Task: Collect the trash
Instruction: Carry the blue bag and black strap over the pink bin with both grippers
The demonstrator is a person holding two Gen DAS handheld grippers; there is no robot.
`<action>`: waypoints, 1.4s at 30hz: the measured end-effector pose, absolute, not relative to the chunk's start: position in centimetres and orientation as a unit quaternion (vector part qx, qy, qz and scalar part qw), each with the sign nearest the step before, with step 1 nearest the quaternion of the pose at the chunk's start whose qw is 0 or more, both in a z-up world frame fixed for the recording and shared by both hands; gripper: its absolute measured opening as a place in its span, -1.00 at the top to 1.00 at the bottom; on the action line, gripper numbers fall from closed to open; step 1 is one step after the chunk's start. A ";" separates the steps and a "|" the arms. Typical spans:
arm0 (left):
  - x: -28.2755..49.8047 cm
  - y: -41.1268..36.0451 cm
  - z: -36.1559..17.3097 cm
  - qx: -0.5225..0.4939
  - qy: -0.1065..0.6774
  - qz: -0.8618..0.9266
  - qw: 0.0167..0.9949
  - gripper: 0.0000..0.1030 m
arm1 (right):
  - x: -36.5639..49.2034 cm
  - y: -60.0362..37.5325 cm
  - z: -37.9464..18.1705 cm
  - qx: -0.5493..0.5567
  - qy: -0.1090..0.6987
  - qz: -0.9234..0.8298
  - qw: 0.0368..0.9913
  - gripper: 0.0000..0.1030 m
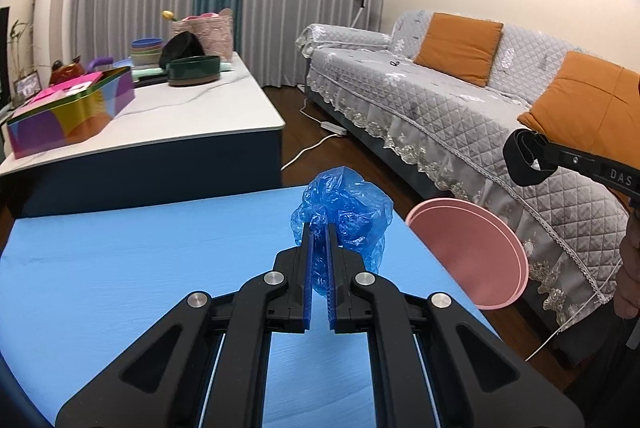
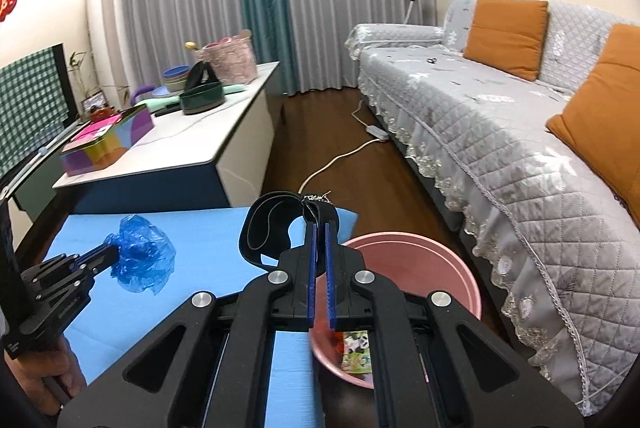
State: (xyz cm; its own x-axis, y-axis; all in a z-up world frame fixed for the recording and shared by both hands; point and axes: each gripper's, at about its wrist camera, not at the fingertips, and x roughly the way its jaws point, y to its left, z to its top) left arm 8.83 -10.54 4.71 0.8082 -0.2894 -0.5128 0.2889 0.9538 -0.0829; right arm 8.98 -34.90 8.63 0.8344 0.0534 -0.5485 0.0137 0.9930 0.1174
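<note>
My left gripper is shut on a crumpled blue plastic bag, which hangs above the blue table top. The right wrist view shows the same bag at the left gripper's tips. A looped black strap is pinched in my right gripper, which is shut and stands over the near rim of a pink bin. Some colourful wrappers lie inside the bin. In the left wrist view the bin is off the table's right edge, with the strap above it.
A white coffee table behind carries a colourful tin box, a dark green bowl and stacked bowls. A grey sofa with orange cushions runs along the right. A power strip and its cable lie on the wooden floor.
</note>
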 end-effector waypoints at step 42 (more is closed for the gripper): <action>13.7 -24.4 4.3 0.033 0.283 -0.251 0.925 0.90 | 10.9 -45.1 4.5 0.100 0.309 -0.099 0.940 0.91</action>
State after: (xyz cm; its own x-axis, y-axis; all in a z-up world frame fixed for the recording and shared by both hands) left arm 13.66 -24.35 4.35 0.7136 -0.4460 -0.5403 0.4831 0.8718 -0.0815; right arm 10.88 -45.10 4.54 0.7888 -0.1249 -0.6018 0.2489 0.9602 0.1271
